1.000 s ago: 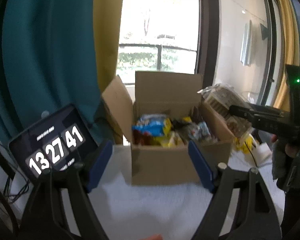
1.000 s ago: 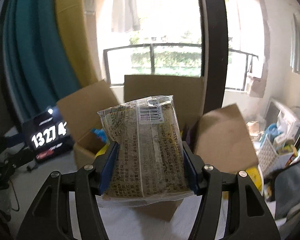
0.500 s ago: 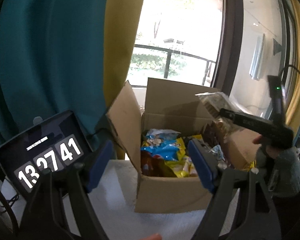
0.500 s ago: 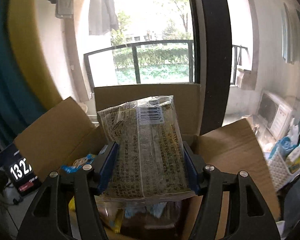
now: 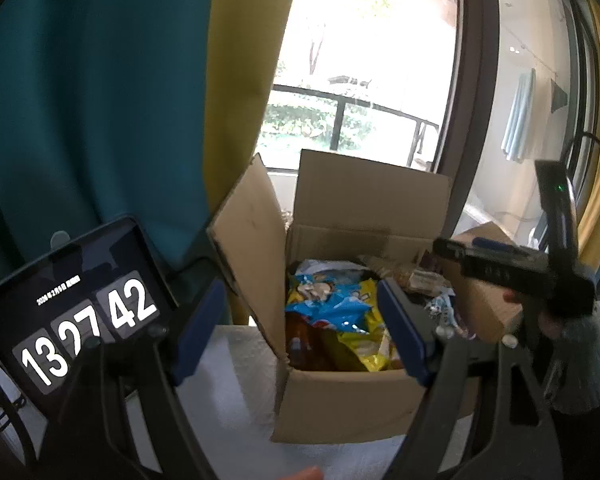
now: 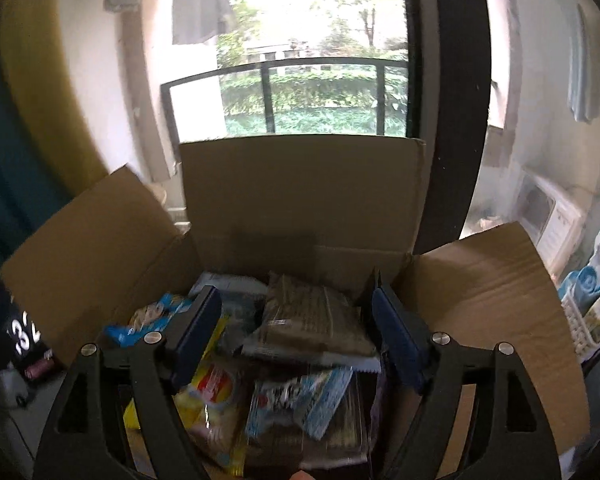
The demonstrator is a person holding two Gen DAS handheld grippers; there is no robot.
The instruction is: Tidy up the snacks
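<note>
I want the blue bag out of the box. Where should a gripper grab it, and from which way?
Probably from above, through the open top of the box. The blue bag lies crumpled on top of the other snacks, near the left wall, so its puffy upper middle is the free part to pinch. The empty left gripper is nearer that side. The right gripper is opening over a brown packet.

The box (image 6: pixel 300 200) is plain brown cardboard, matt, with creased flaps. Inside it, the snack packets are glossy plastic film: a blue one (image 5: pixel 328 304) and a yellow one (image 6: pixel 208 392) catch the light, and a brown wrapper (image 6: pixel 312 320) at mid frame looks duller. Each claw has matt black plastic arms, blue pads (image 6: pixel 196 332) and small shiny metal screws. The bench (image 5: pixel 236 380) wears a white, slightly rough cloth. The clock screen (image 5: pixel 80 308) at lower left is smooth, glossy glass.
</note>
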